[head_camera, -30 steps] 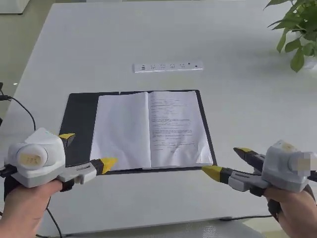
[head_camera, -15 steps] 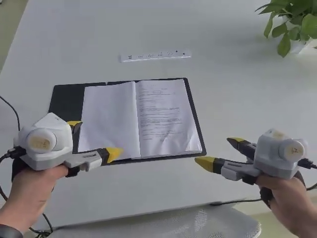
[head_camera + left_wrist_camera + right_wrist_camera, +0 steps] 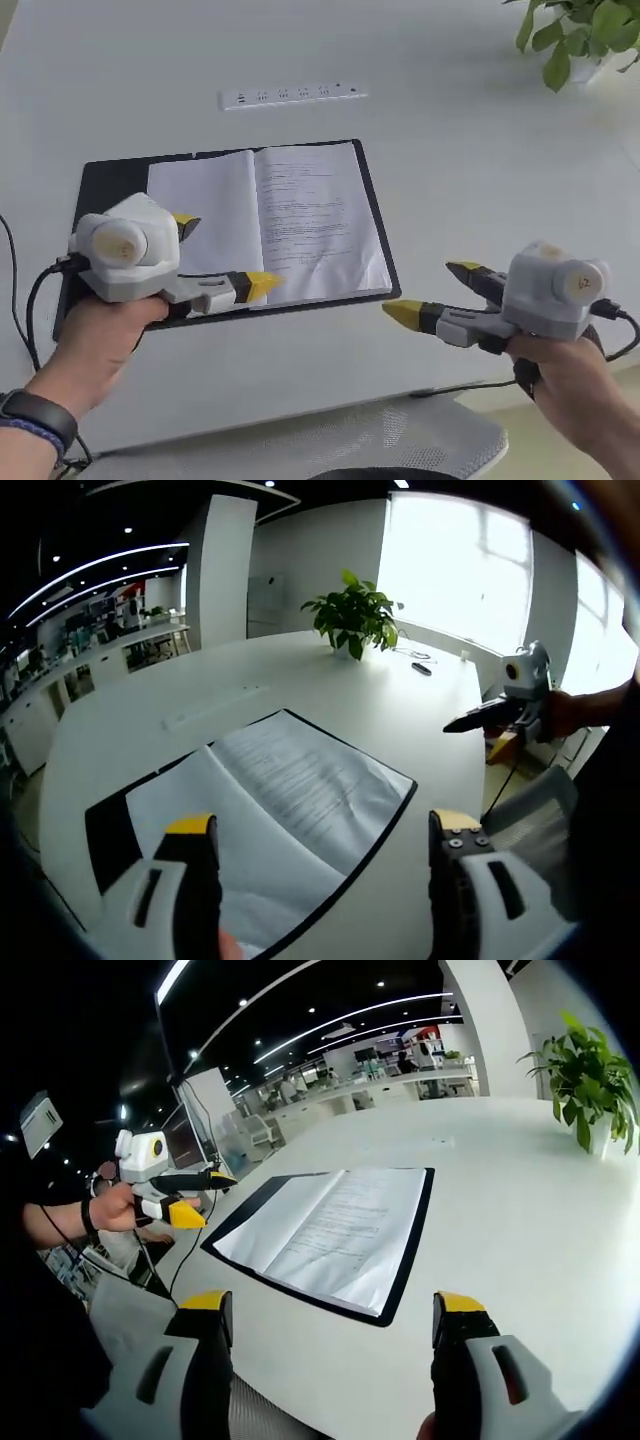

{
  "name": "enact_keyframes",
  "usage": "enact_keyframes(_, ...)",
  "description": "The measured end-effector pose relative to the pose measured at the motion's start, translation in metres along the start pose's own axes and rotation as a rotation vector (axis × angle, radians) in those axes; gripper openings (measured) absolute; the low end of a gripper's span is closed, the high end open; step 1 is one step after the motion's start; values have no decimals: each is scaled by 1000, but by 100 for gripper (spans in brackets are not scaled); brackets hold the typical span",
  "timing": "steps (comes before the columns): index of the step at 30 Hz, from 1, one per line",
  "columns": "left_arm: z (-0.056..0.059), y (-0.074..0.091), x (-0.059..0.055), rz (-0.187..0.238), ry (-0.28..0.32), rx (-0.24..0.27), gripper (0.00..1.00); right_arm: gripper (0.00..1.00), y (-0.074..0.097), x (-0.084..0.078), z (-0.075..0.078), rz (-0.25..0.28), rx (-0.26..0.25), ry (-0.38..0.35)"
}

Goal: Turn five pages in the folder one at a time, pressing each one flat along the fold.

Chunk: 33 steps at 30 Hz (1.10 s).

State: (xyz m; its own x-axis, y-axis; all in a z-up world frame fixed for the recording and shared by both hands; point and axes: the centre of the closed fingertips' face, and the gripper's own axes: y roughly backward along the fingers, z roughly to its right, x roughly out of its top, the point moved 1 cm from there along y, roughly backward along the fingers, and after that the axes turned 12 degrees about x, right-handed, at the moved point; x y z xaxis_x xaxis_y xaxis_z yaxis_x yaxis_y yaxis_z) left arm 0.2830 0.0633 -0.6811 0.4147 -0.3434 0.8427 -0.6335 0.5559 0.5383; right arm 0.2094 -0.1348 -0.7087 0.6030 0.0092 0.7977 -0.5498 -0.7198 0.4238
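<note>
A wide white table [image 3: 480, 150] stands in an open office with ceiling strip lights and a bright window. On it, in front of the person and a little left of middle in the head view, lies a black folder [image 3: 110, 185], spread open and flat. The folder holds a stack of white sheets. The left page [image 3: 205, 210] is blank, and the right page [image 3: 315, 215] carries lines of small print, too fine to read. A straight fold runs between the two pages, and both lie smooth. The black cover shows as a broad band on the left and as a thin edge round the other sides. The left gripper [image 3: 225, 252] is held over the folder's near left part, its yellow-tipped jaws spread wide with nothing between them. The right gripper [image 3: 431, 290] is near the folder's near right corner, over bare table and apart from the cover. Its jaws are also wide apart and grip nothing. Each gripper sits in a hand, the left hand [image 3: 95, 340] with a dark band at the wrist. A dark cable [image 3: 30, 300] loops beside the left hand. Beyond the folder lies a white power strip [image 3: 292, 95], well apart from it. A leafy green plant [image 3: 575, 35] stands at the far right. A grey mesh chair [image 3: 380, 440] shows at the table's near edge.
</note>
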Motion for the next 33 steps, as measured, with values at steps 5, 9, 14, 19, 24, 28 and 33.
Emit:
enact_keyframes(5, 19, -16, 0, -21, -31, -50, 88, 81, 2, 2, 3, 7, -2, -2)
enact_keyframes(9, 33, -33, 2, -25, -56, -84, 87, 82, 2, 2, 4, 4, 2, -4)
enact_keyframes(14, 48, -57, -1, -58, -74, -115, 86, 81, 4, 2, 6, 11, 1, -7)
enact_keyframes(19, 62, -78, 0, -69, -90, -133, 86, 81, 7, 1, 10, 18, -5, -19)
enact_keyframes(24, 72, -102, -8, -95, -68, -125, 87, 81, 9, -3, 13, 21, -6, -33)
enact_keyframes(28, 83, -120, -16, -111, -75, -106, 87, 80, 10, -7, 15, 17, -7, -46)
enact_keyframes(33, 97, -139, -17, -119, -76, -74, 84, 79, 10, -8, 17, 19, -7, -61)
